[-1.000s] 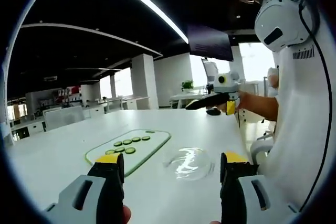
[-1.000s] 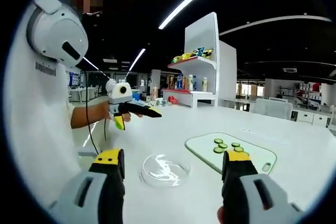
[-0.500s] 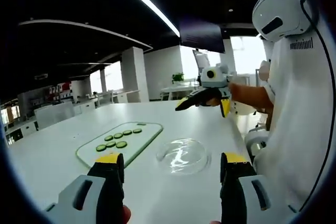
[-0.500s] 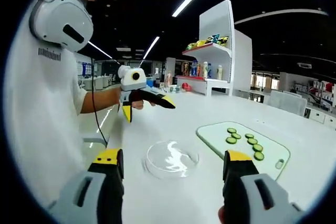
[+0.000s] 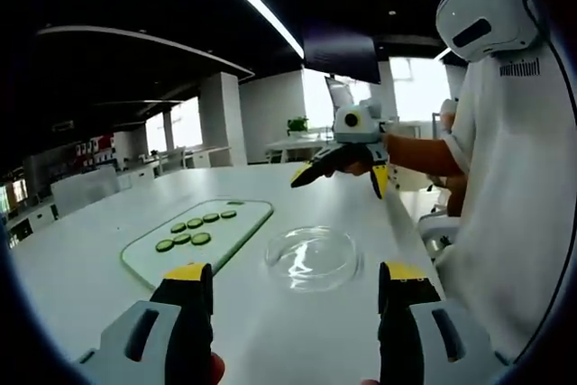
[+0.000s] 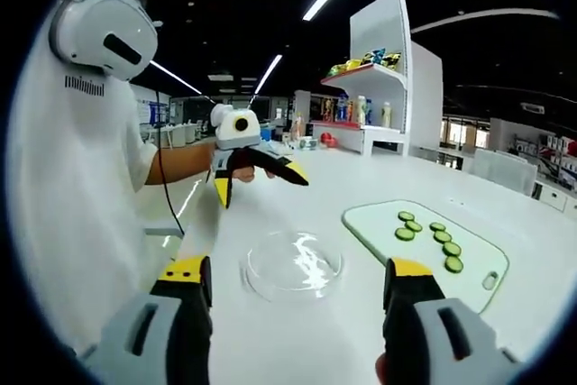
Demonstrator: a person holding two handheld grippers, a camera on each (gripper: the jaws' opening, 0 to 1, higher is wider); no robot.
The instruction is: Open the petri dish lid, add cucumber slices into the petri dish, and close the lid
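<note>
Both grippers were spread wide and empty: the left gripper (image 5: 295, 290) and the right gripper (image 6: 300, 284) each hovered just short of the lidded petri dish (image 5: 311, 257) on the white surface (image 5: 81, 263). Cucumber slices (image 5: 191, 224) lay on a cutting board (image 5: 144, 254) beside it. Clear, slick glass might slip if pinched off-centre.

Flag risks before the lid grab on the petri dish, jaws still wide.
1. The petri dish is clear and glary on the white table; its rim is hard to see, so the lid grab may miss or lift base and lid together.
2. Nothing holds the dish down; a low pinch could slide it.
3. The cucumber slices lie flat and close together on the cutting board; a grab may take two.
</note>
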